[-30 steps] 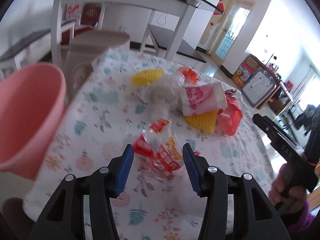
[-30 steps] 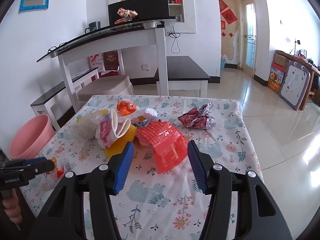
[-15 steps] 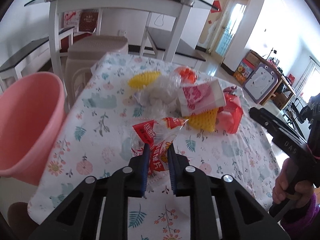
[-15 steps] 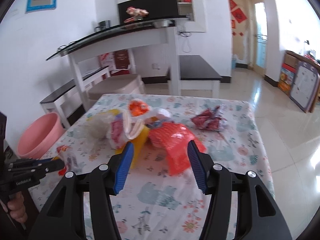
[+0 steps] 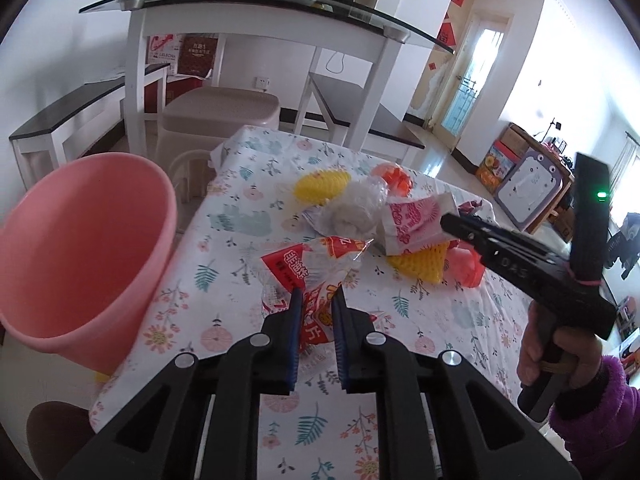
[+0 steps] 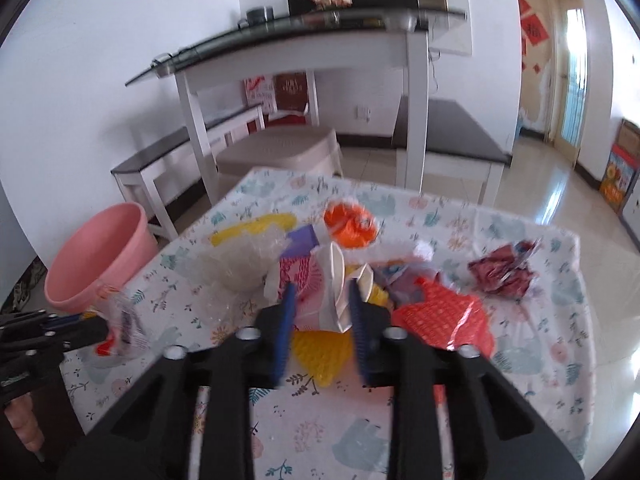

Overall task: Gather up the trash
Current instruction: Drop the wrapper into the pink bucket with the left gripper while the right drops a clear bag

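Observation:
A floral-cloth table [image 5: 240,220] carries a heap of trash. My left gripper [image 5: 316,296] is closing its jaws, and its blue pads pinch a red-and-clear snack wrapper [image 5: 308,264] raised a little off the cloth. That wrapper [image 6: 120,316] also hangs from the left gripper [image 6: 106,328] in the right wrist view. My right gripper [image 6: 322,288] is closing too, with a pink-and-white paper bag [image 6: 304,276] squeezed between its pads. A pink bucket [image 5: 80,248] stands off the table's left edge.
In the heap lie yellow foam netting [image 5: 320,186], a clear plastic bag [image 5: 356,208], an orange piece [image 5: 394,176], red mesh [image 6: 448,316] and a crumpled dark-red wrapper [image 6: 504,272]. A beige stool [image 5: 220,116] and a white glass-topped table [image 5: 256,12] stand behind.
My left gripper shut on the snack wrapper and lifted it. My right gripper swung left from the red mesh to the paper bag, and its wide jaws narrowed onto it.

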{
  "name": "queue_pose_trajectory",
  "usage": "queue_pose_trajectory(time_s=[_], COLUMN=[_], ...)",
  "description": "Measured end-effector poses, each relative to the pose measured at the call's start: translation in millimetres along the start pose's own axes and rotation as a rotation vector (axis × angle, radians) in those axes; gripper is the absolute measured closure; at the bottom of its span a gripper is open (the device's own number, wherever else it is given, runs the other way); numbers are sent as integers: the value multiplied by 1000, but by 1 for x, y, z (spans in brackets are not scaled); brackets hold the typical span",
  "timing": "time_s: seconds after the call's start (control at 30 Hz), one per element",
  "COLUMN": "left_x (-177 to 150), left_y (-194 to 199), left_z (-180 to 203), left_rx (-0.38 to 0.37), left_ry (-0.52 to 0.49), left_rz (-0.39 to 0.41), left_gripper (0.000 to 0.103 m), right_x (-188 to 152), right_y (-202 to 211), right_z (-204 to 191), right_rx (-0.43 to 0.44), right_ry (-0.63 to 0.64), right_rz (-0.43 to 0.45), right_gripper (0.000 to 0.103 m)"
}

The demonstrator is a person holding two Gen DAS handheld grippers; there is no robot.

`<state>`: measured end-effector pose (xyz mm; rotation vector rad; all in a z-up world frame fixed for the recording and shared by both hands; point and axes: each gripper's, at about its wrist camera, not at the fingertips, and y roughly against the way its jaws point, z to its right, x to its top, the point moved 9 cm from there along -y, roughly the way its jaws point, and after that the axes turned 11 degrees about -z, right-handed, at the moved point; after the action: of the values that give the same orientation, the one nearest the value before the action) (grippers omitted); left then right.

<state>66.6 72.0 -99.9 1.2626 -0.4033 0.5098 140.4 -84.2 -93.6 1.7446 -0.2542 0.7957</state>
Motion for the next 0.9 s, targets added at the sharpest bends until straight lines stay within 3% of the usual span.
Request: queue_pose_trajectory(time_s=[0.17, 0.4, 0.6, 0.77, 0.9], left_x=[-1, 6, 17, 19, 15], left_y=[7, 26, 57, 82, 87], left_z=[-6, -18, -46, -85, -119], left_rx=[2, 0, 80, 191, 258], left_ry=[3, 30, 69, 121, 178], left_rz=[21, 86, 186, 248, 244], left_gripper=[91, 91, 91, 91, 91], right_x=[-5, 6, 33, 44, 46], right_y=[12, 63, 88, 76, 55], right_z=[-8, -30, -78, -135, -188], right_rx=[19, 1, 64, 144, 214], right_ry=[3, 45, 118, 209, 280], right_rz=[18, 132, 205, 190, 147], right_gripper=[95, 95, 95, 95, 95])
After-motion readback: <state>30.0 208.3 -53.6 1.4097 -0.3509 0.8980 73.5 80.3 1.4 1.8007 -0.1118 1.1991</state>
